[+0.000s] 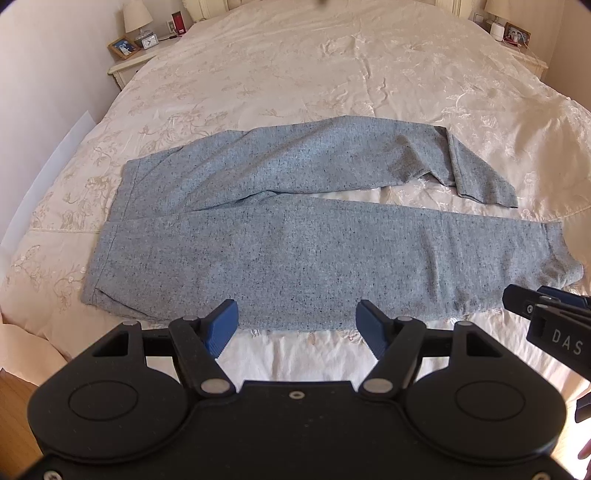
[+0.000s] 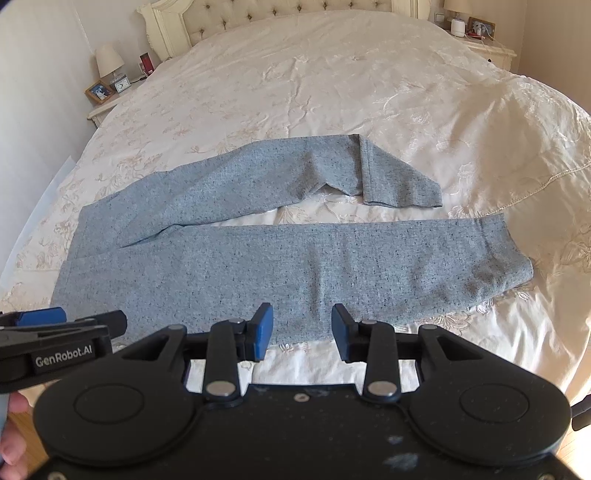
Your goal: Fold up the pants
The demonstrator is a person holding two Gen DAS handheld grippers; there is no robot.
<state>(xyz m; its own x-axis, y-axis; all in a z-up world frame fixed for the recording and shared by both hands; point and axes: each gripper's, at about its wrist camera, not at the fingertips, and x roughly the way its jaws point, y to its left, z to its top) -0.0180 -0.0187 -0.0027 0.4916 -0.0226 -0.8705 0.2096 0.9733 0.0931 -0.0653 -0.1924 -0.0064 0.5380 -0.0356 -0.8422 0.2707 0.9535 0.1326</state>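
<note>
Left wrist view shows one pair of grey pants [image 1: 295,229] spread flat on one bed [image 1: 332,74], just ahead of the left tool [image 1: 297,325], whose two blue pads [image 1: 221,326] stand spread with nothing between them. Two legs run rightward; the far one has its cuff folded back. The waistband lies ahead and left of this tool. The right tool [image 2: 302,332] hovers at the near edge of the near leg, its two pads partly apart, pinching nothing. Two nightstands [image 1: 129,66] flank the bed's head, each with one lamp [image 1: 136,16] and one photo frame [image 1: 122,47].
</note>
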